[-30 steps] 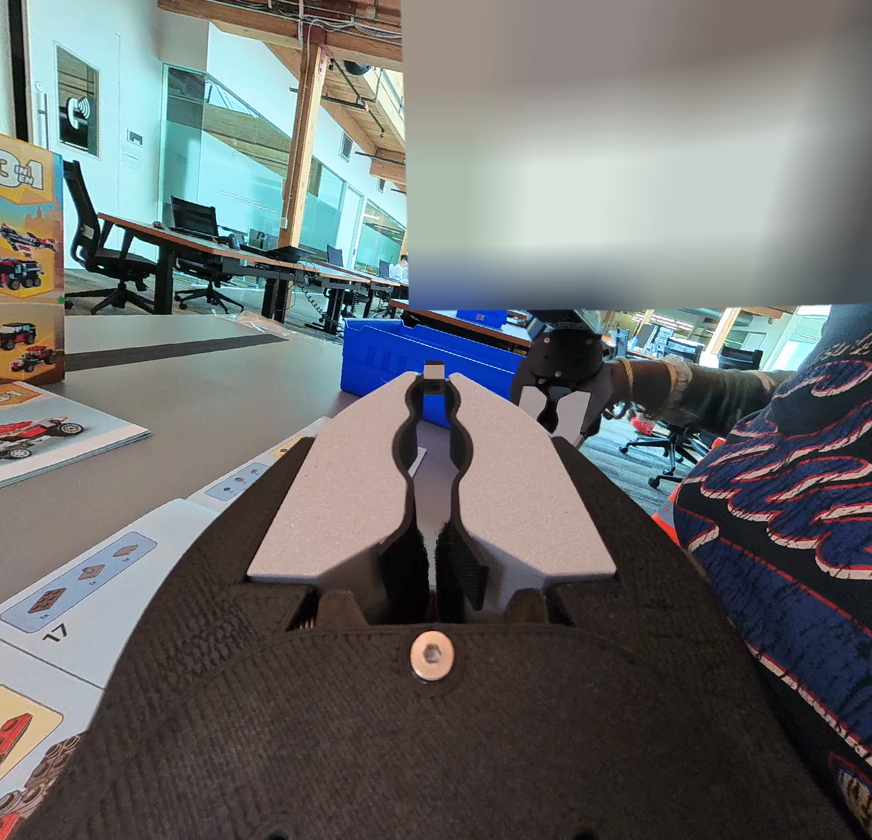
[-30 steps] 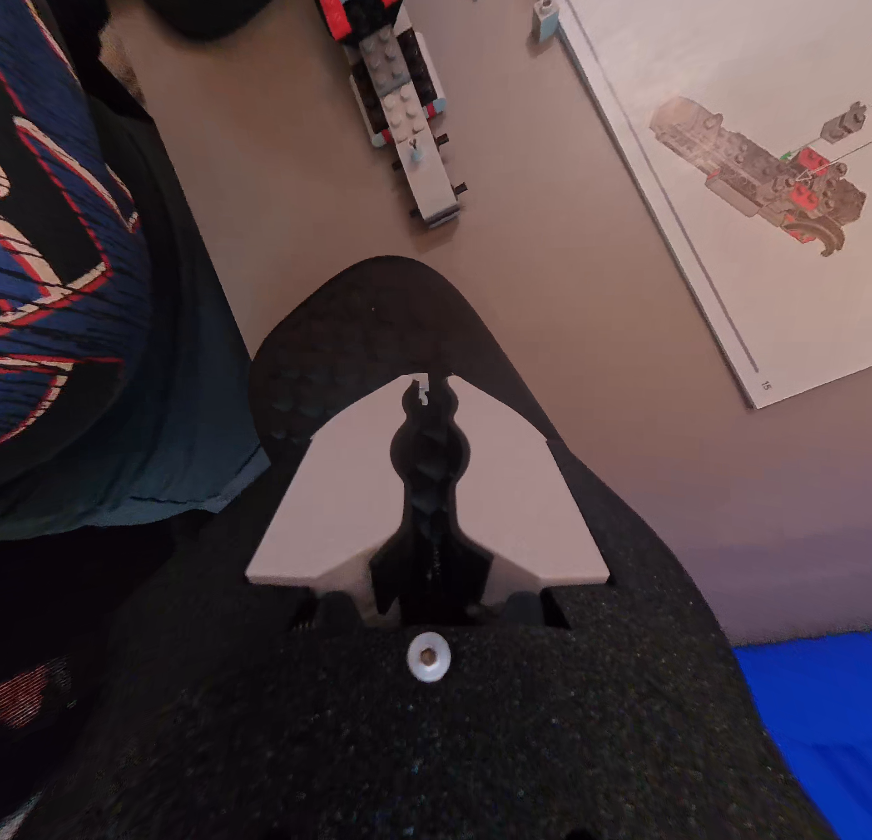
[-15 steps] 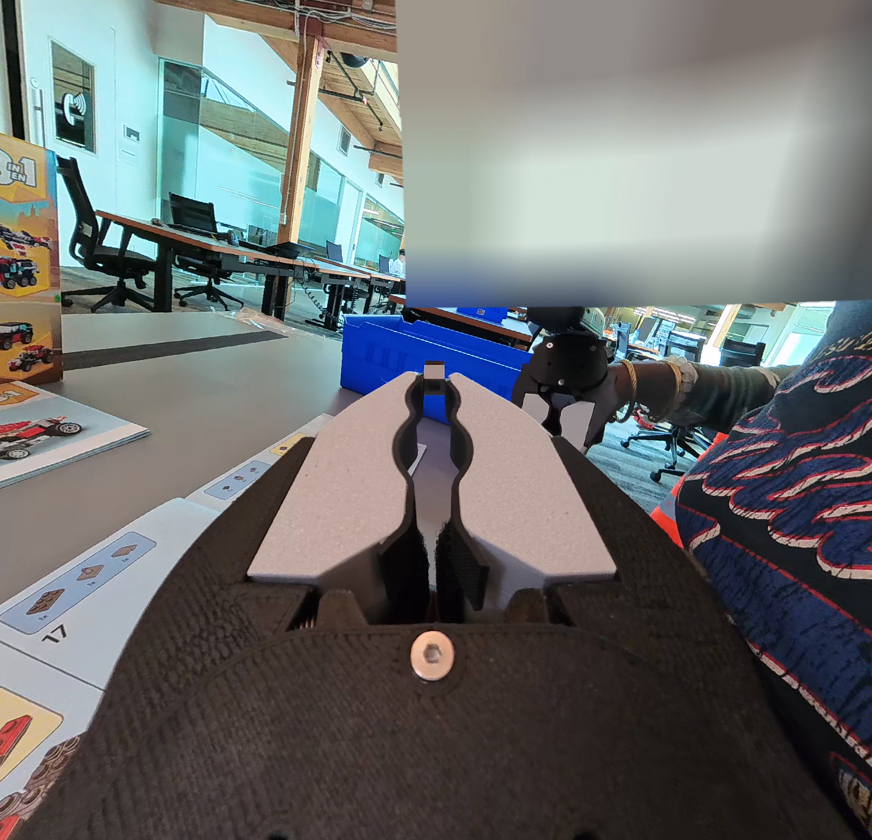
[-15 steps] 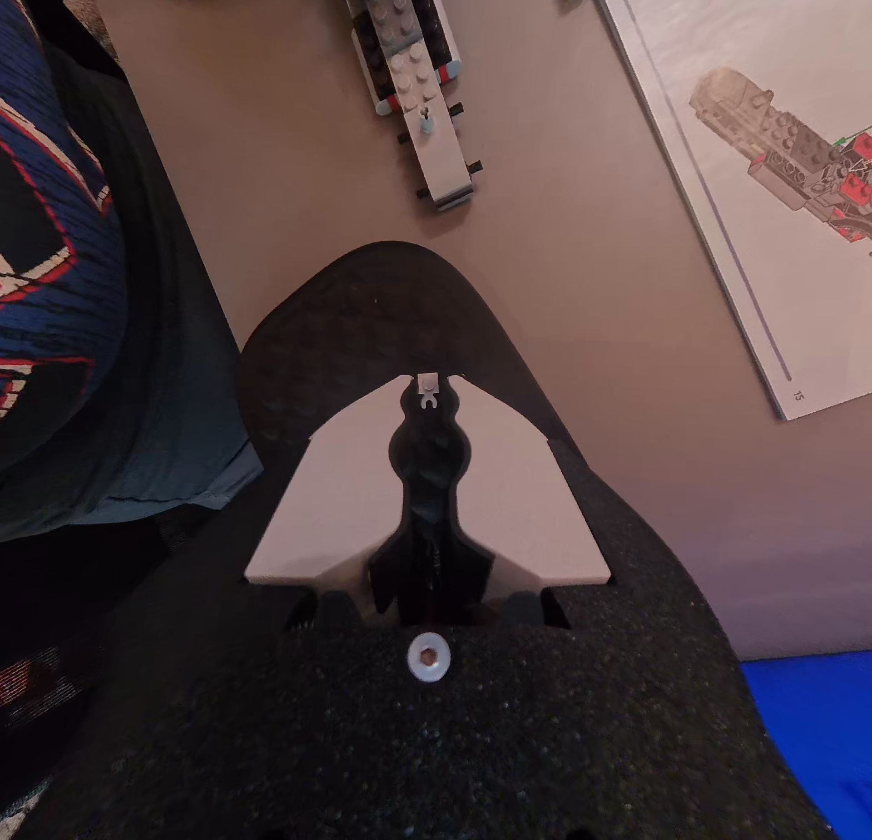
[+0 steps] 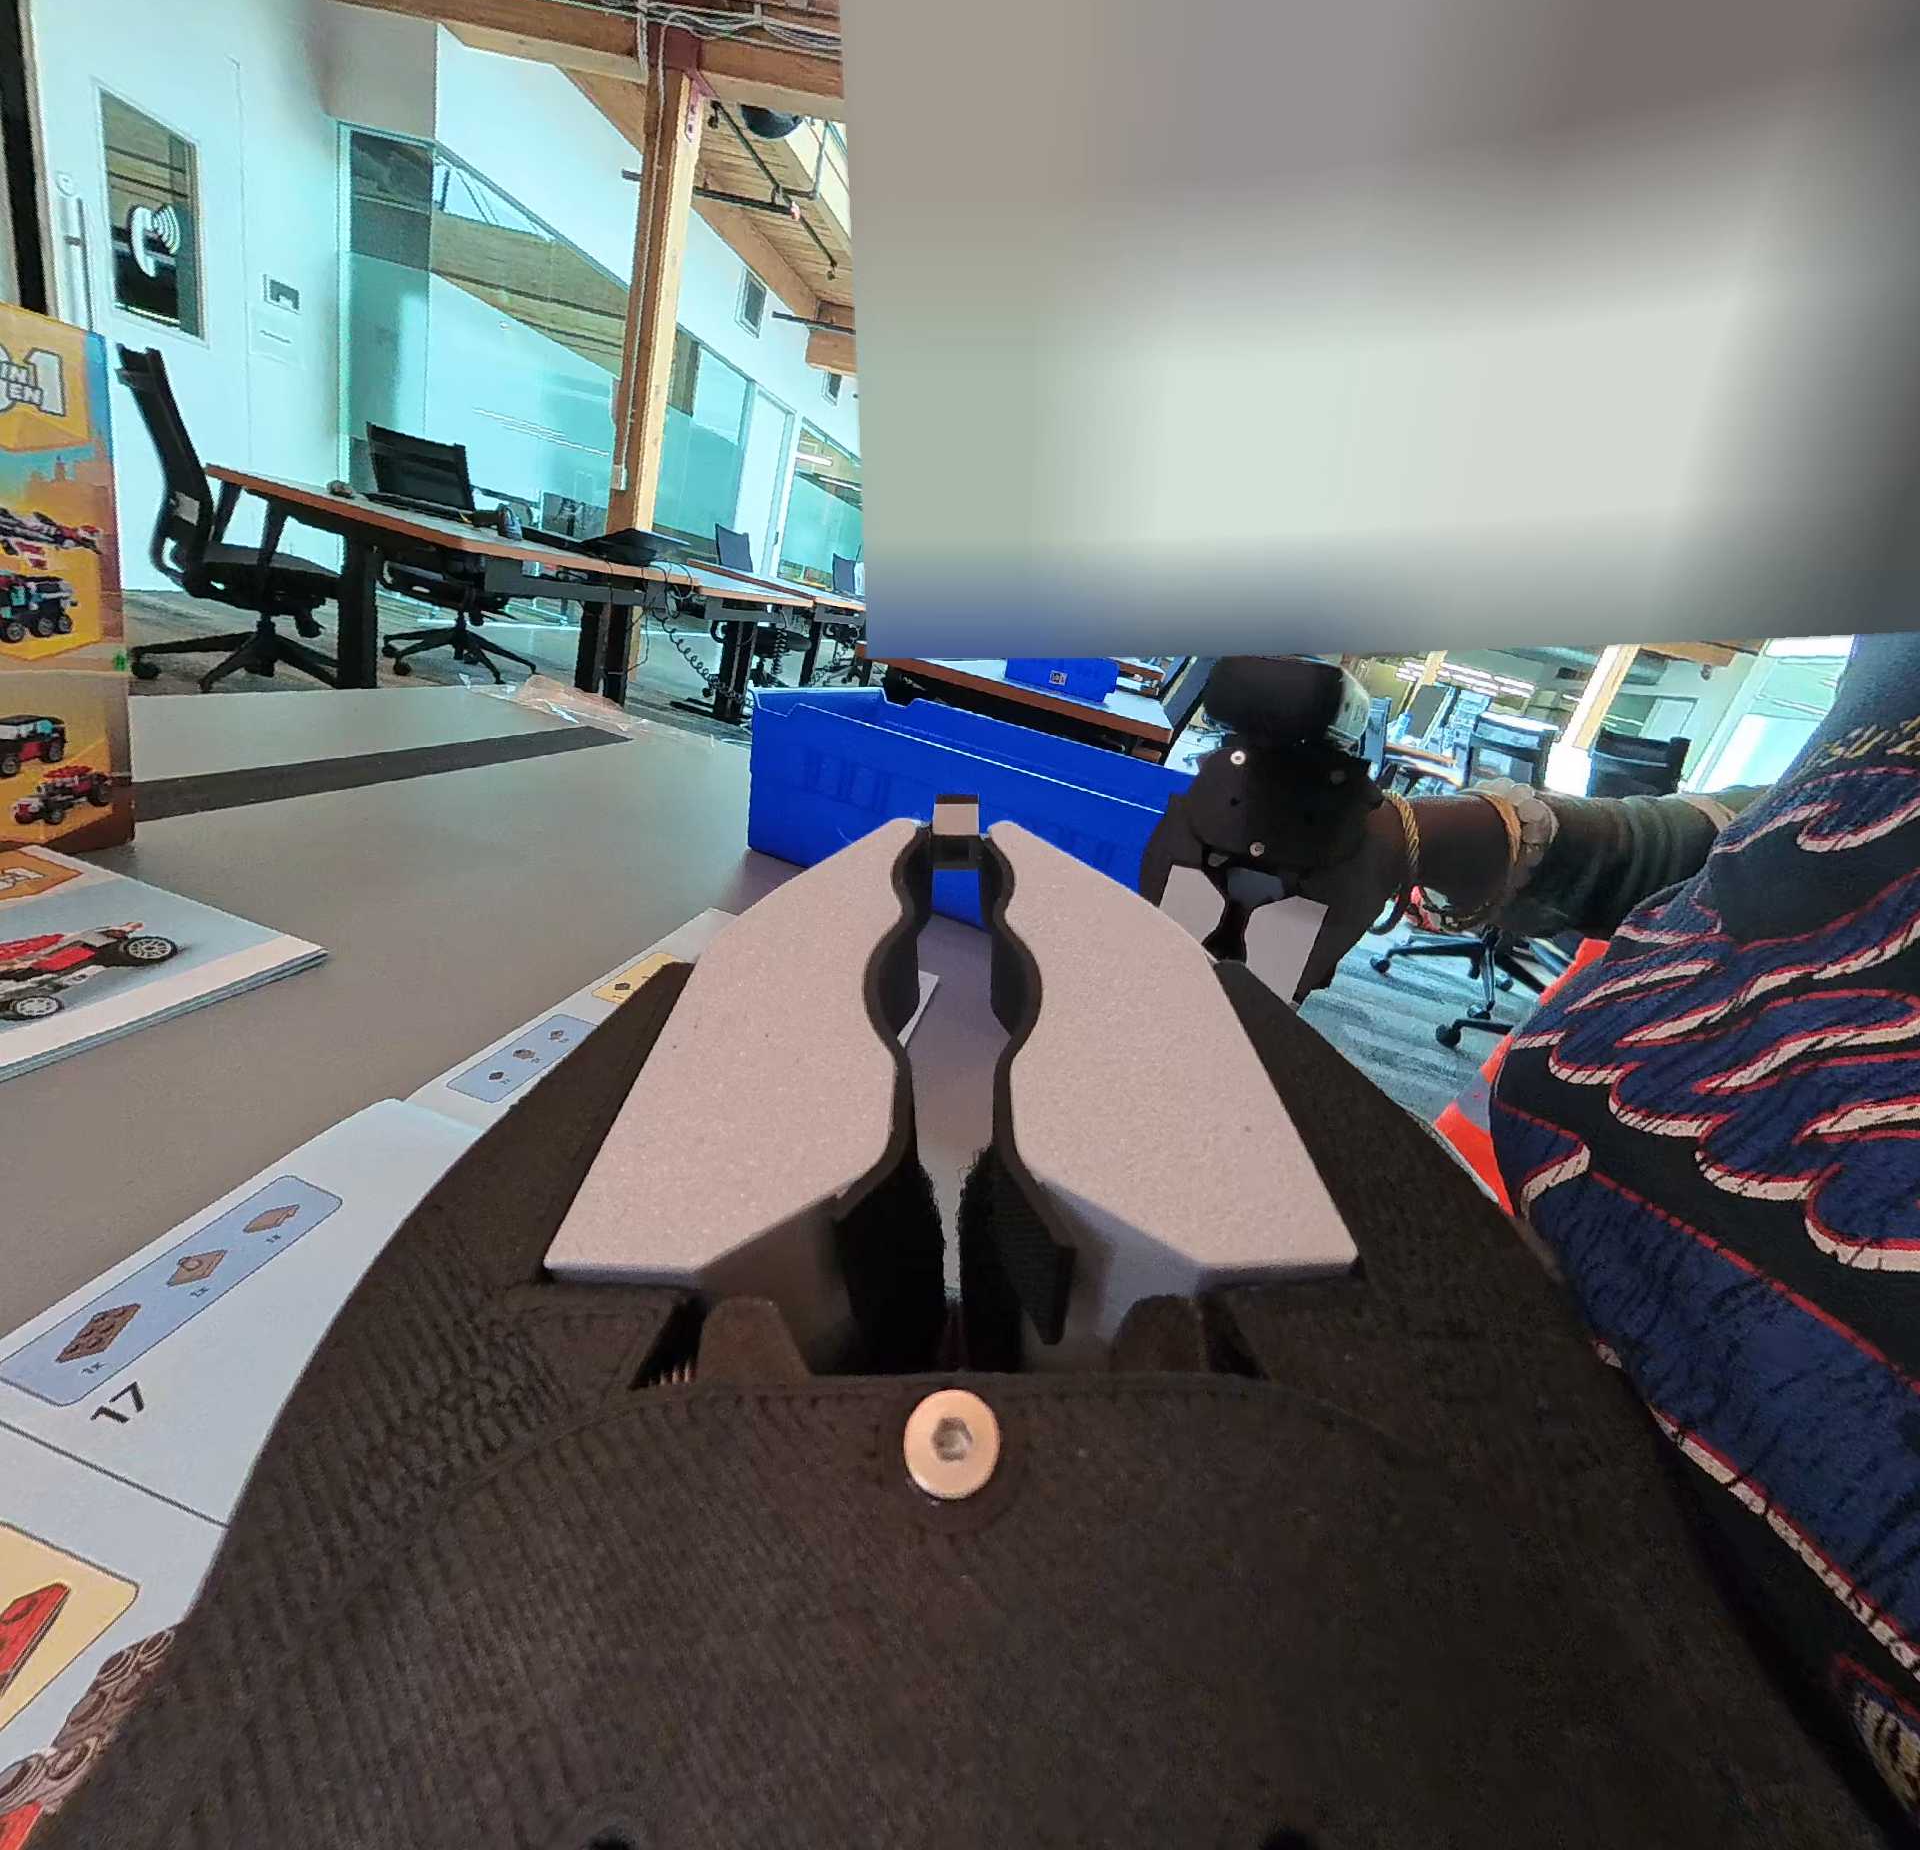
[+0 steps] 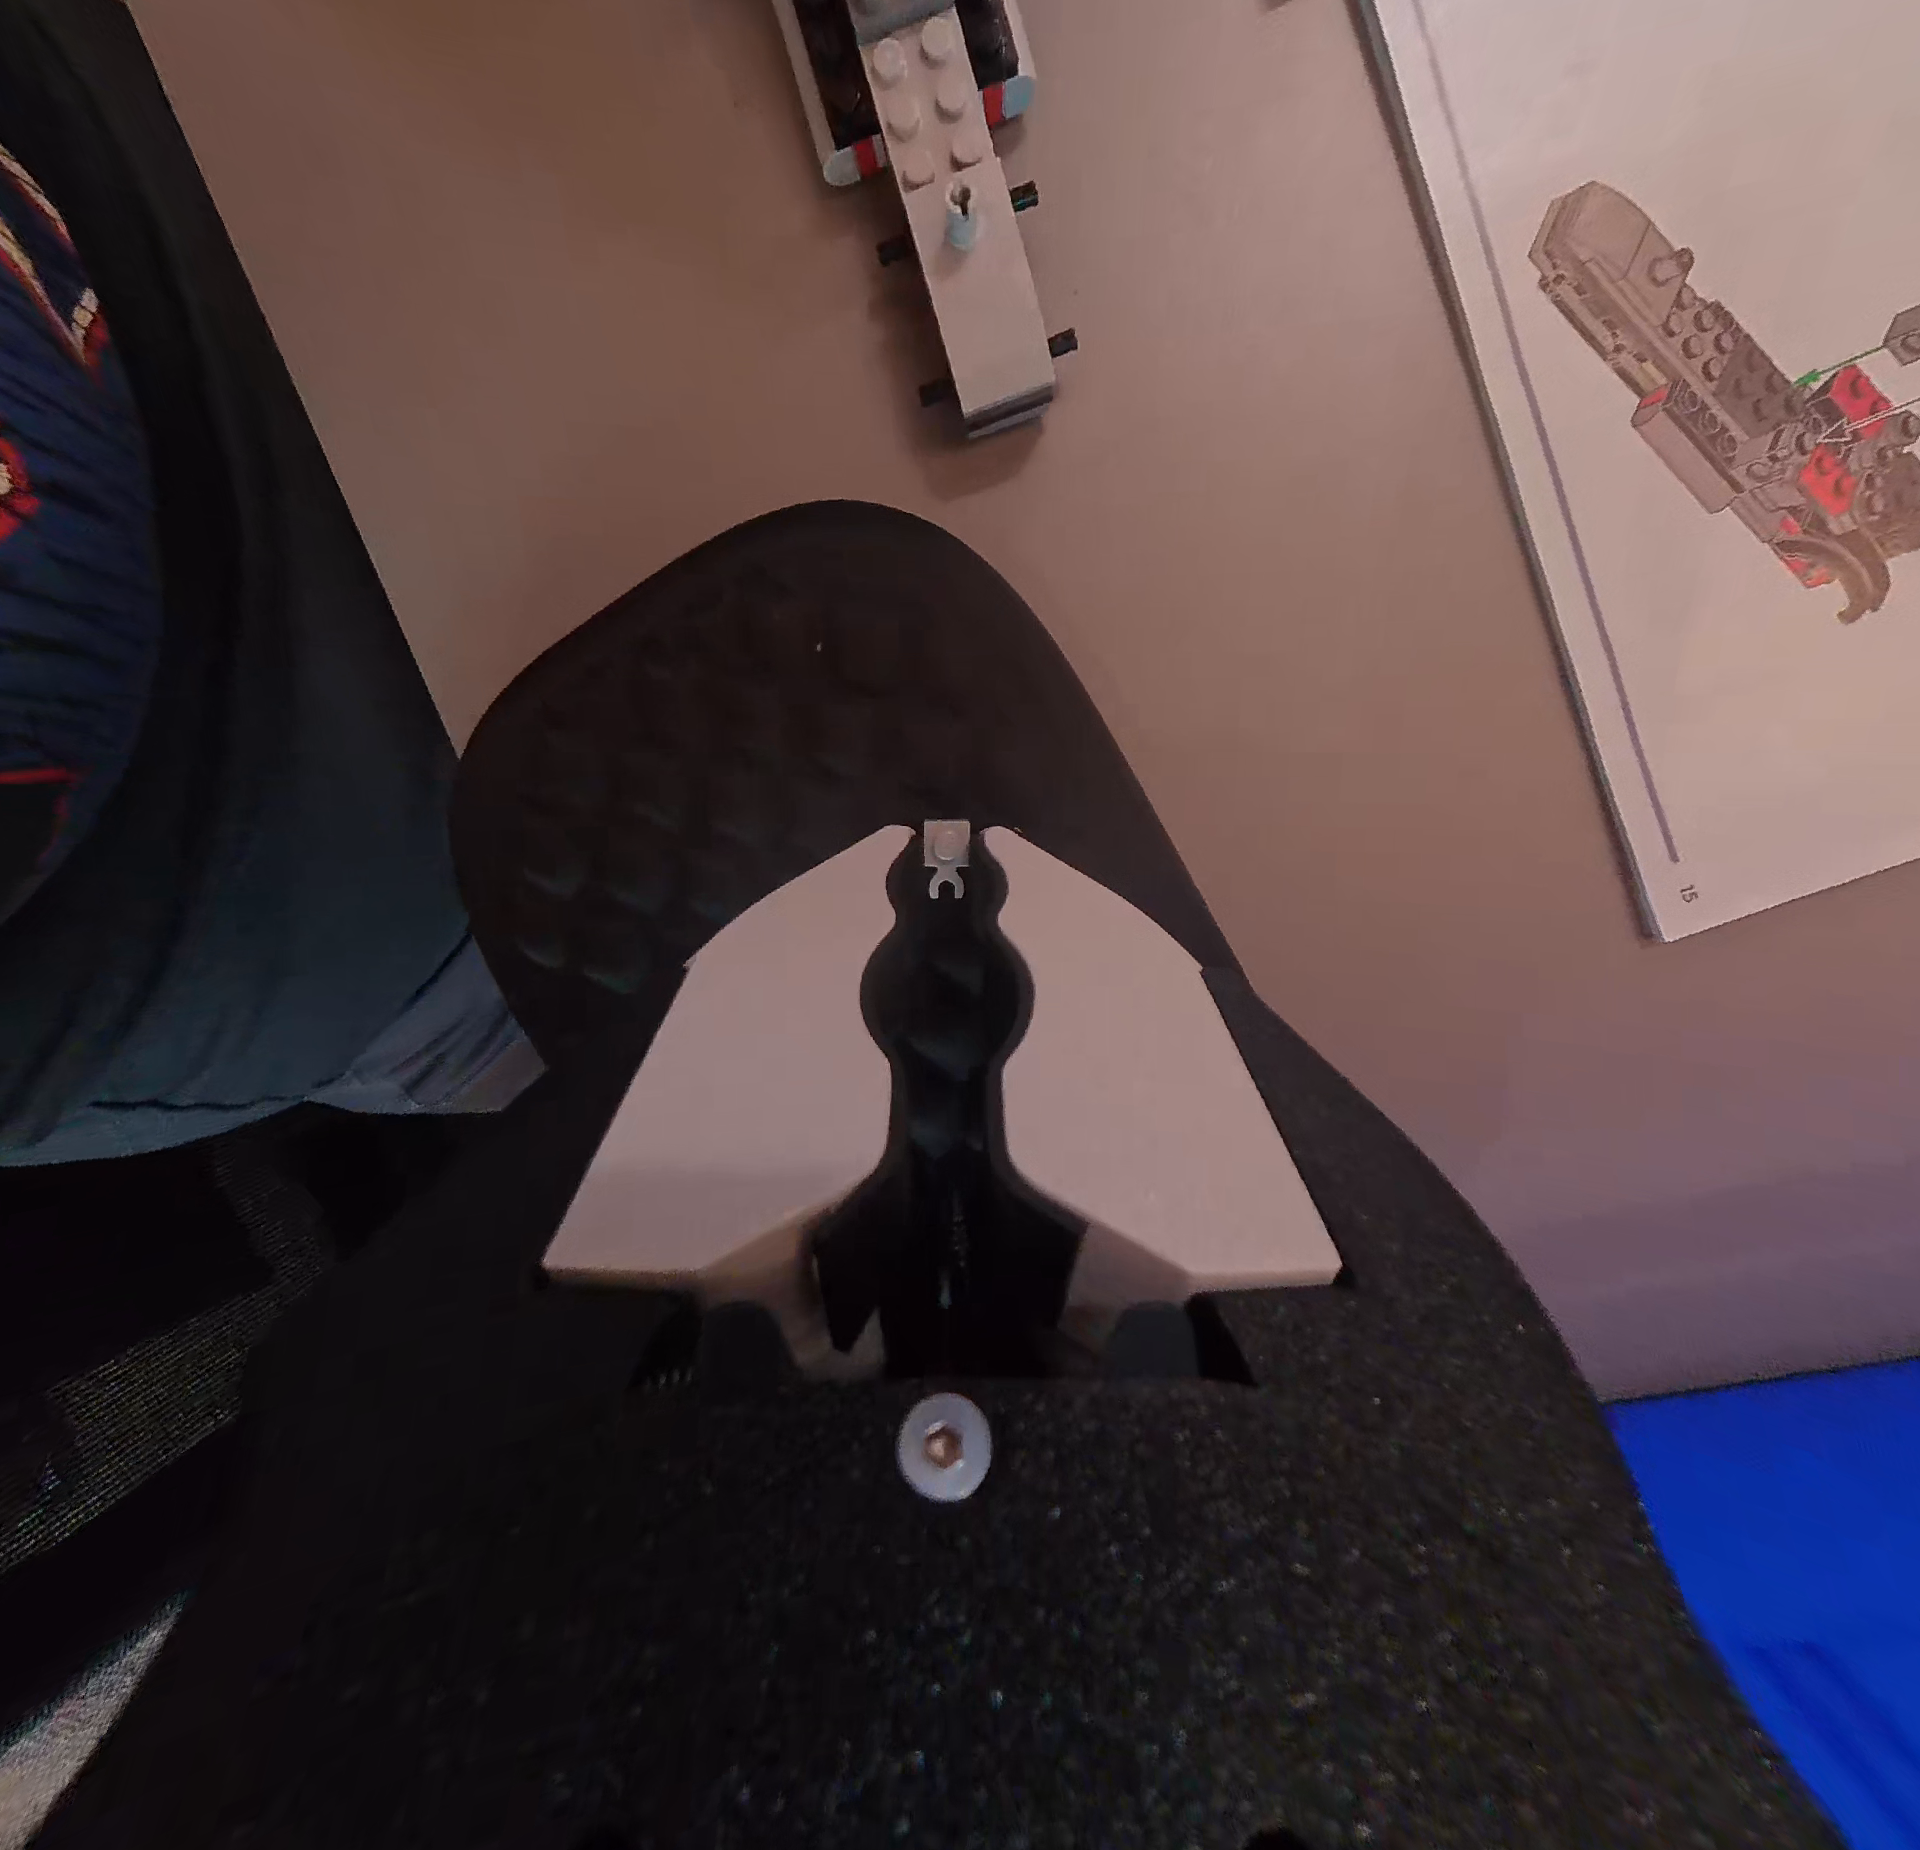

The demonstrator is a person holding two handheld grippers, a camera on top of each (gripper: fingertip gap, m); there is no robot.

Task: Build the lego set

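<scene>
Left gripper [image 5: 956,834] clenched on a tiny lego piece [image 5: 955,818], pale on top and dark below, pinched right at the fingertips. Held up above the grey table [image 5: 436,886], pointing flat across it toward a blue bin [image 5: 862,792]. Open instruction booklet [image 5: 208,1270] lying on the table under and left of this gripper. A second booklet [image 5: 125,969] farther left, with the lego box [image 5: 52,595] standing behind it. Right gripper [image 5: 1273,927] seen farther off on the right, in a hand [image 5: 1444,855] with bracelets, tips pointing down.

Right gripper [image 6: 948,844] looking down at the table [image 6: 582,366], clenched on a small pale grey clip piece [image 6: 947,853] with one stud on top and a little claw end toward the camera. Half-built lego model [image 6: 935,169] lying on the table well ahead of the tips, long and grey with dark and red bits, a small pale peg standing on it. Booklet page [image 6: 1621,366] with a drawing of the model to the right of it. Blue bin [image 6: 1787,1530] at the lower right corner. Patterned blue and red sleeve [image 6: 62,512] at the left edge.
</scene>
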